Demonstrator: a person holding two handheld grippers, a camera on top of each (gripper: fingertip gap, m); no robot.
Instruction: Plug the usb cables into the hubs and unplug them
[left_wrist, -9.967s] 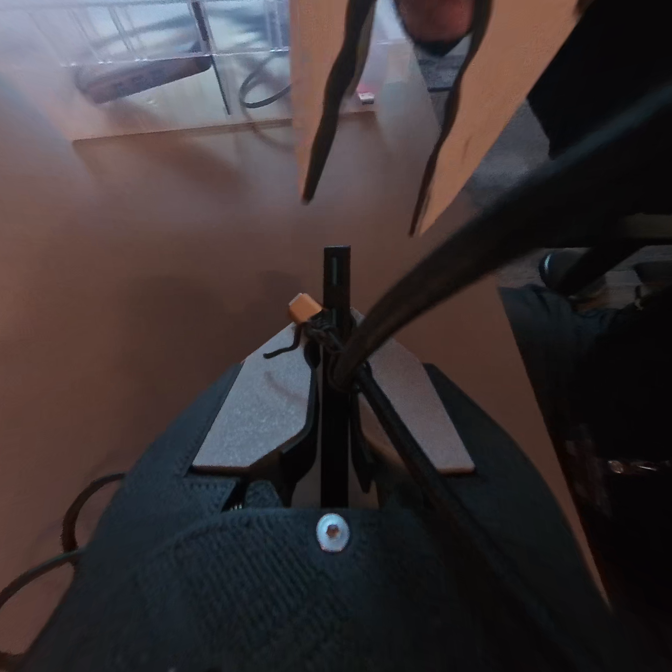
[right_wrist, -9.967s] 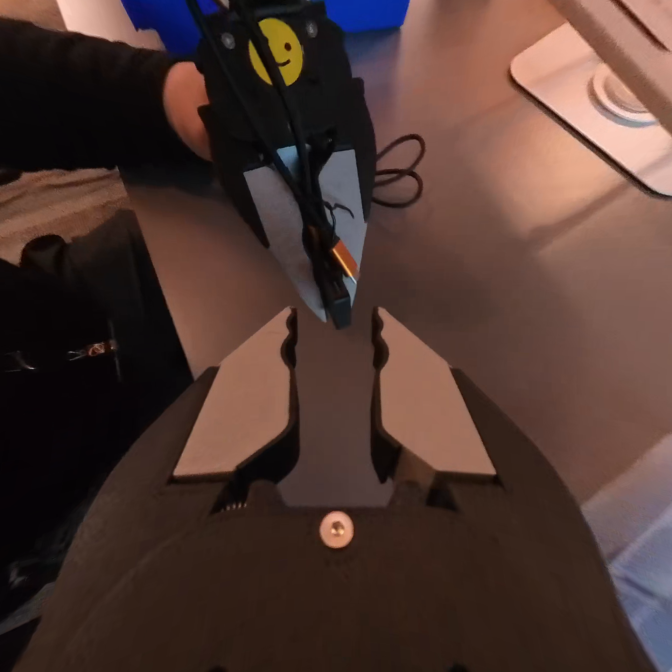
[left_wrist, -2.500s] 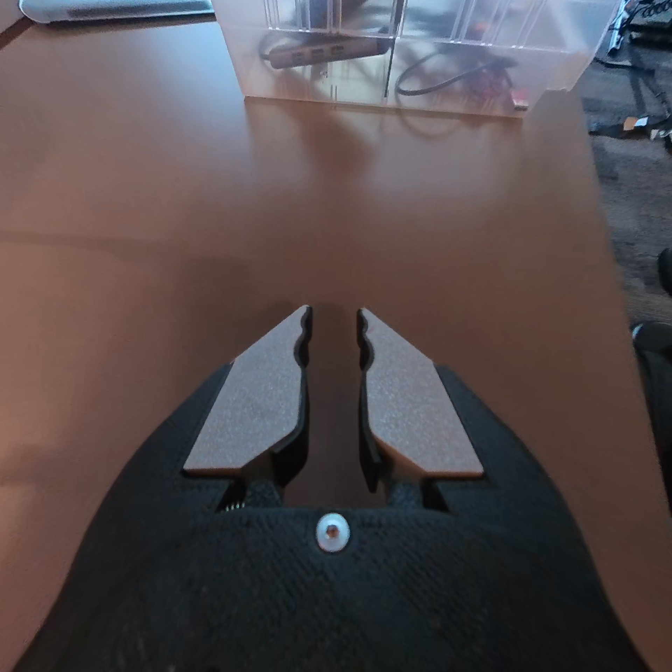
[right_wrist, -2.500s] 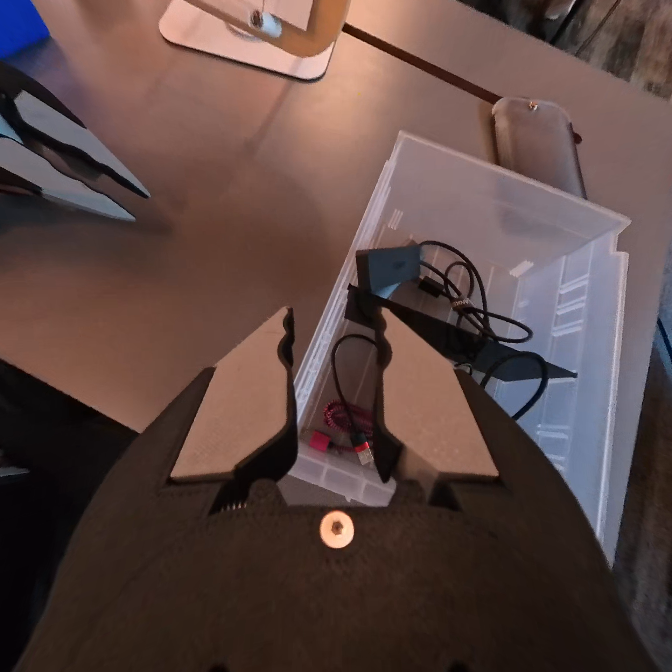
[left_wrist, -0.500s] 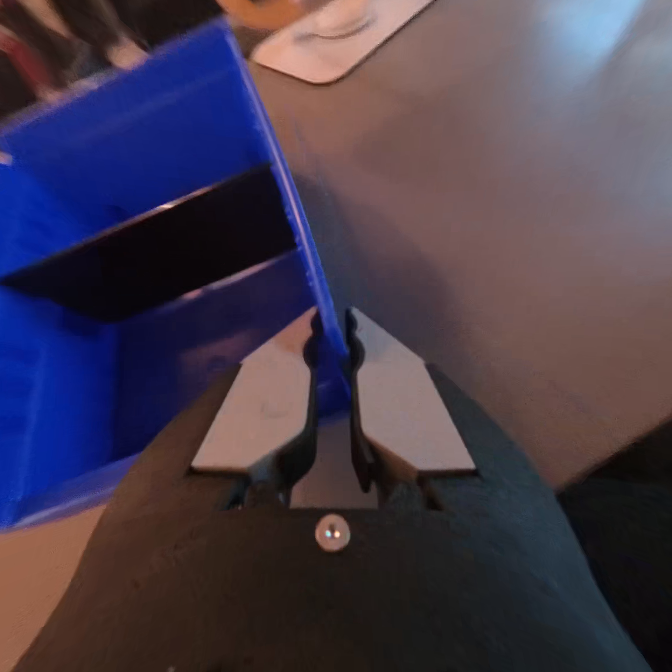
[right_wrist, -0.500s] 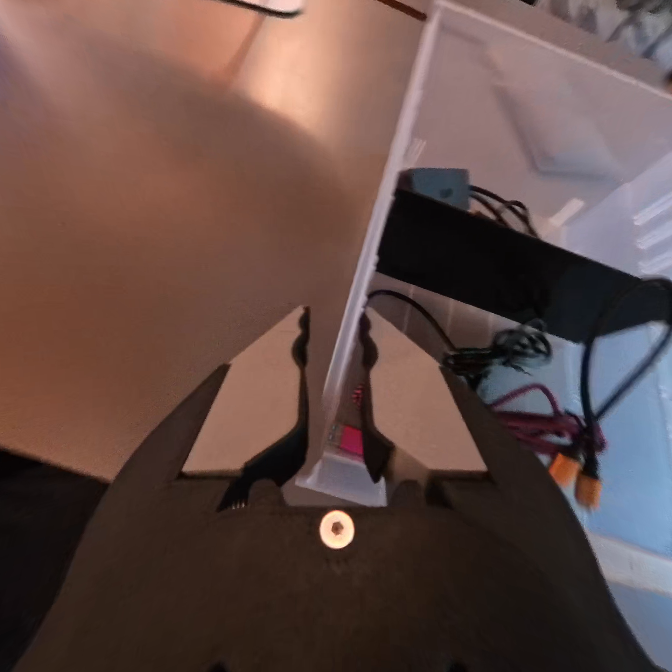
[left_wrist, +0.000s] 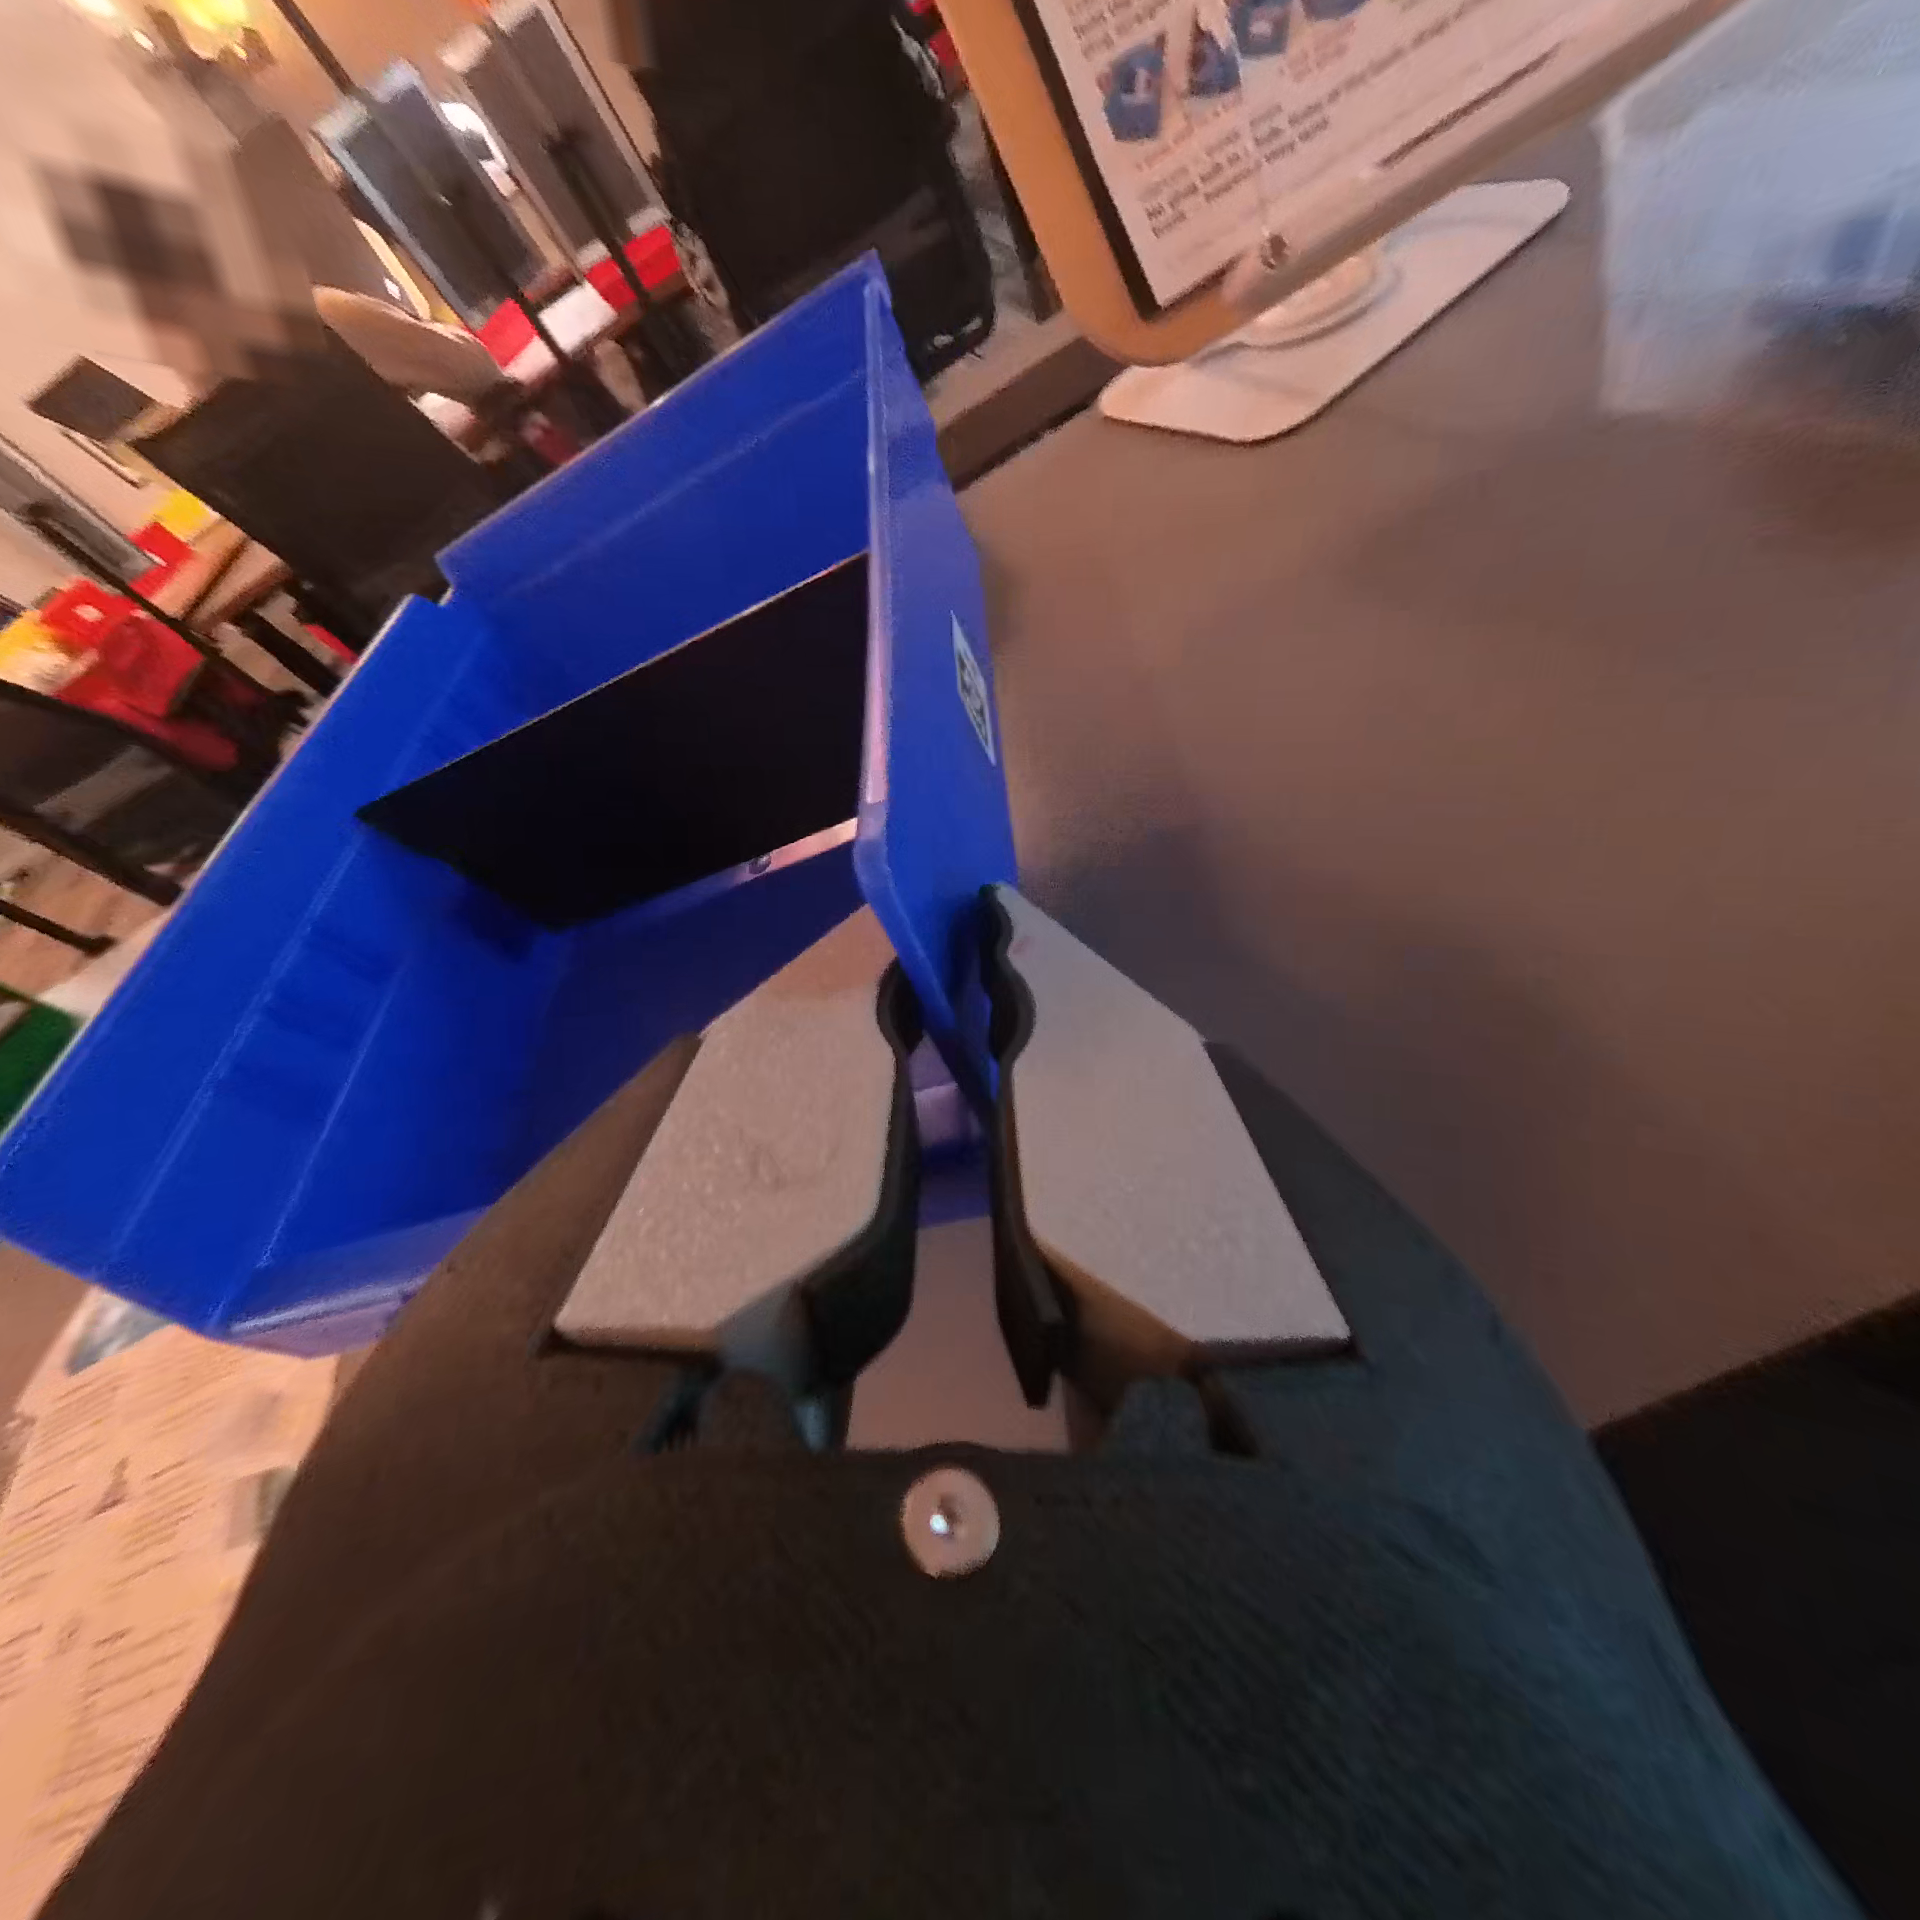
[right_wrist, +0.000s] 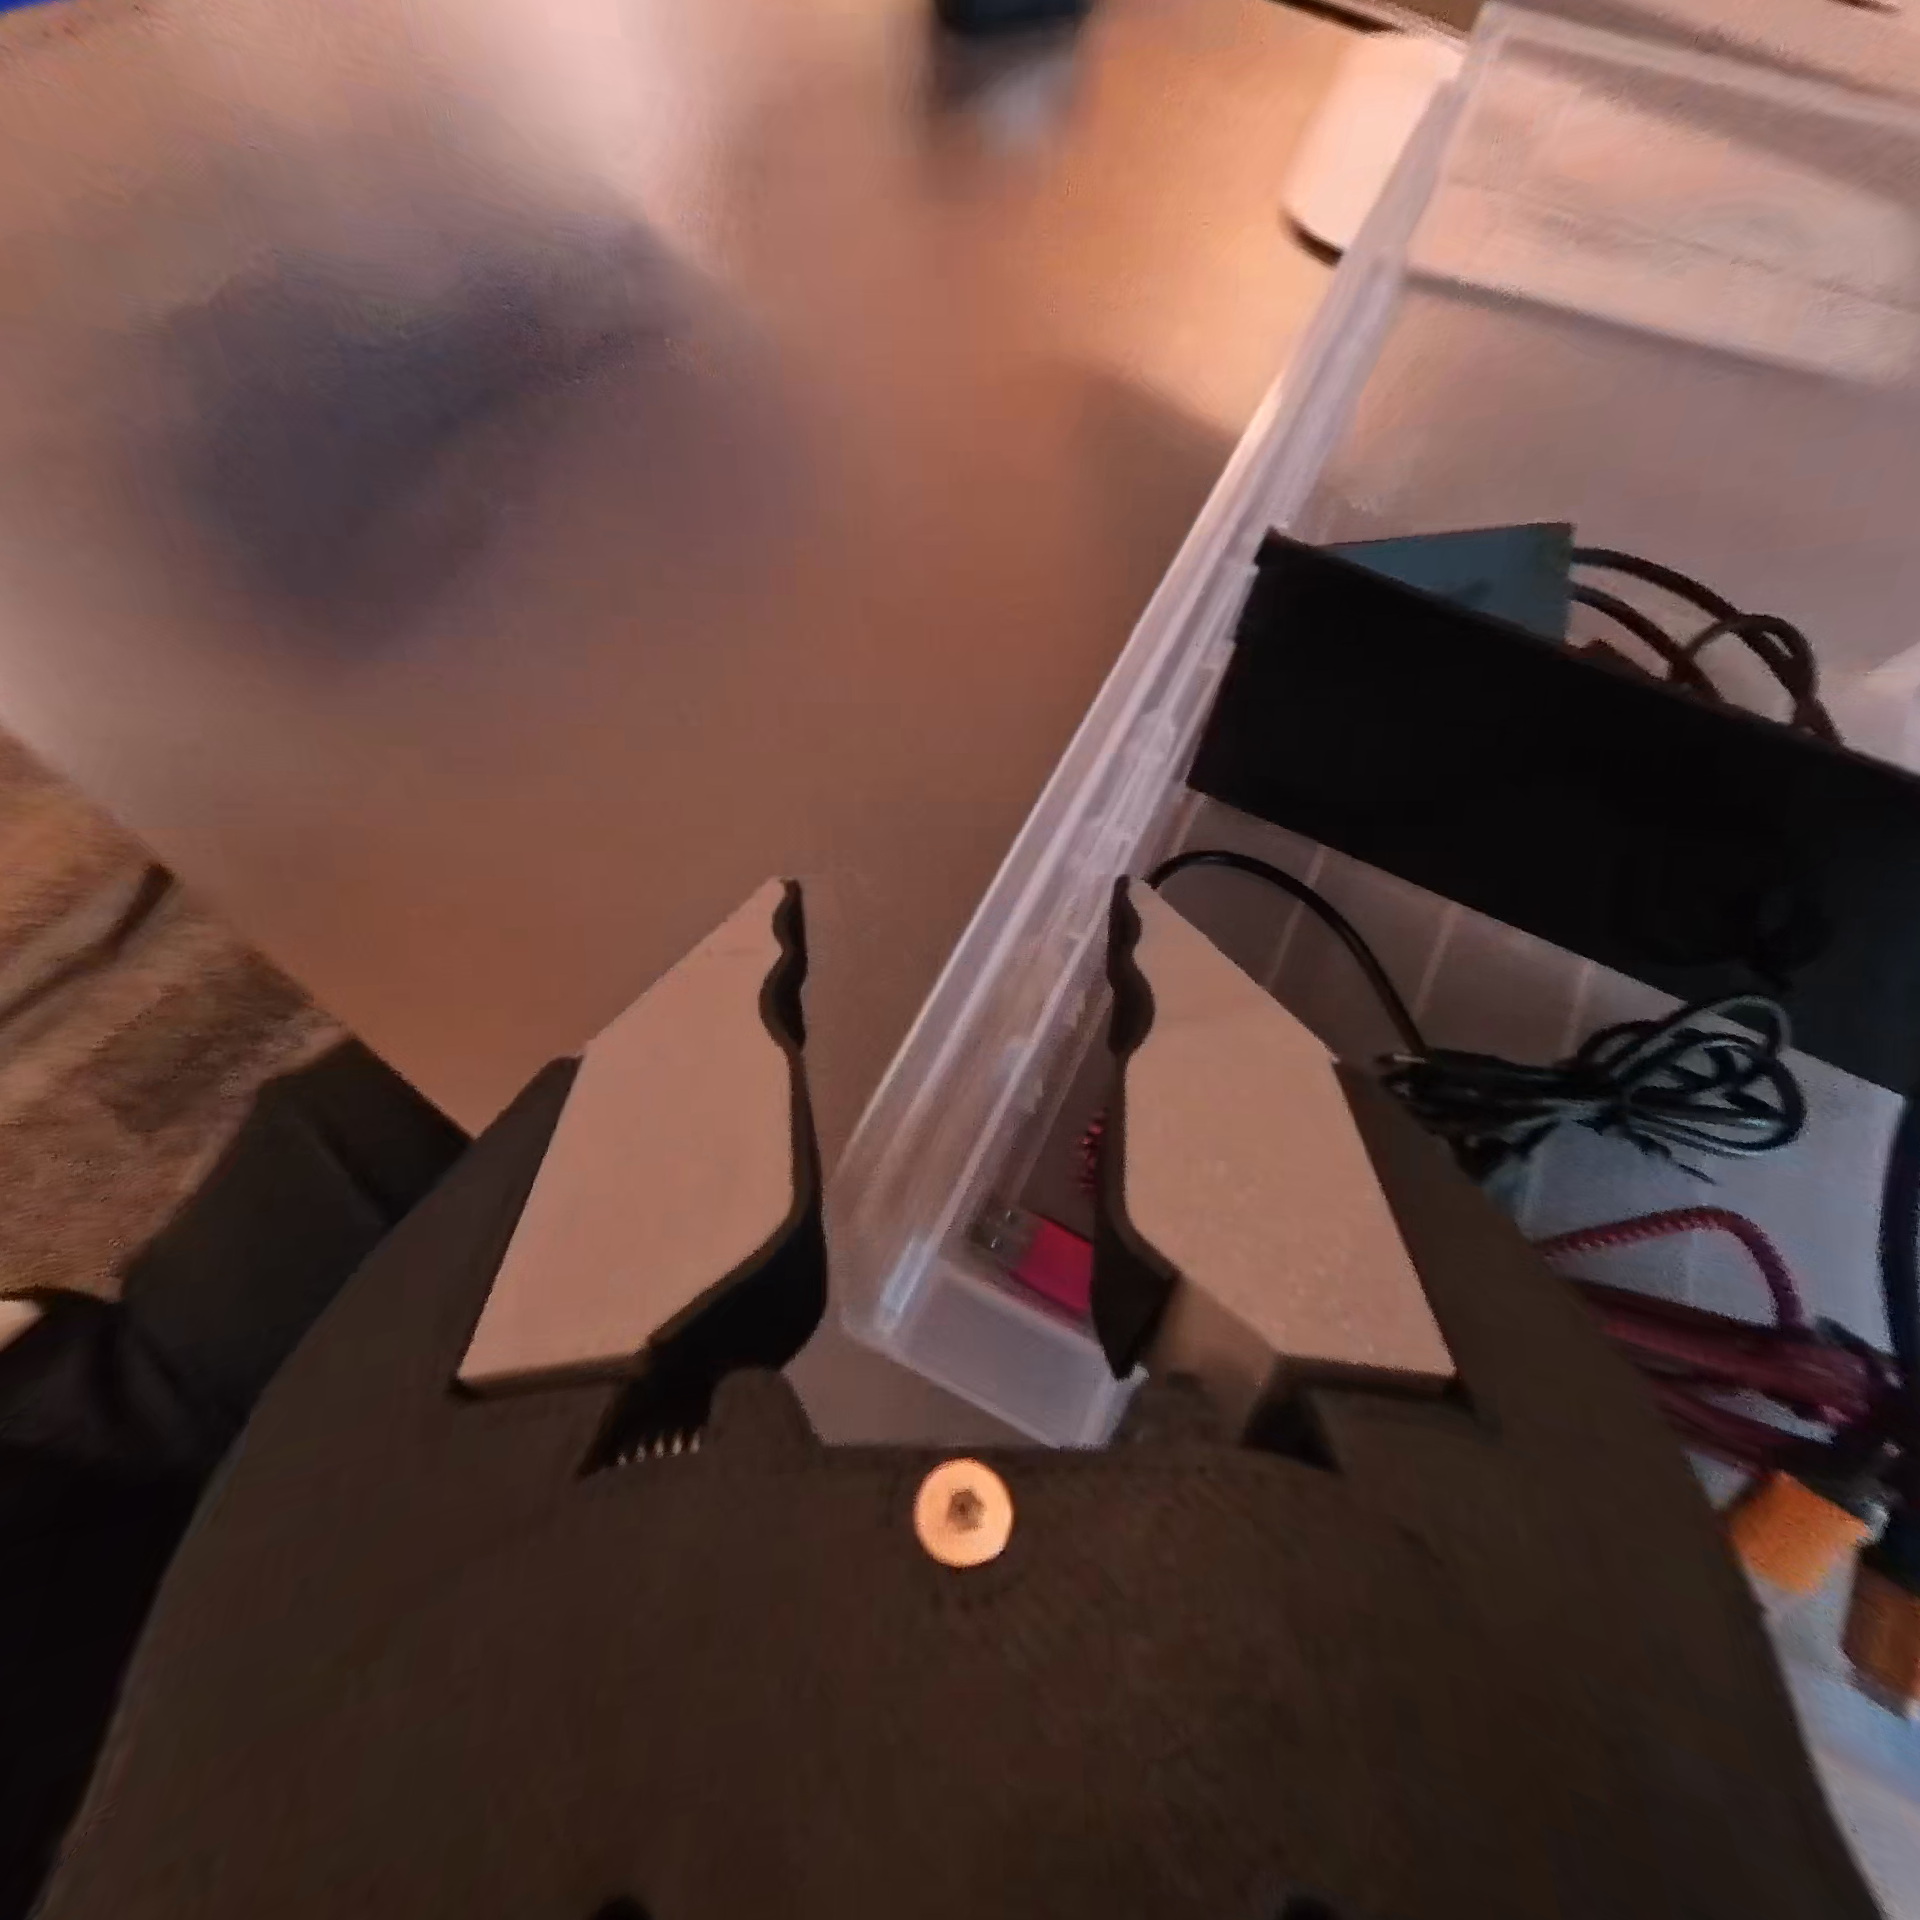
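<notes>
- The left gripper (left_wrist: 951, 971) pinches the blue bin (left_wrist: 935, 644) wall, likely to move it.
- The right gripper (right_wrist: 956, 940) is wide open around the clear bin (right_wrist: 1049, 956) wall, holding nothing.

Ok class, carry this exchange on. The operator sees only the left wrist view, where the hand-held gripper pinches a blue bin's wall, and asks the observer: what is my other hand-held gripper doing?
Observer: The right hand-held gripper is open, astride the clear bin's wall, one finger inside and one outside.
Operator: Is a hub in that bin?
Observer: Yes, a grey hub sits just behind a black divider.
Operator: Any cable close to the fingers?
Observer: A red plug lies in the bin's near corner, between the open fingers.
</notes>
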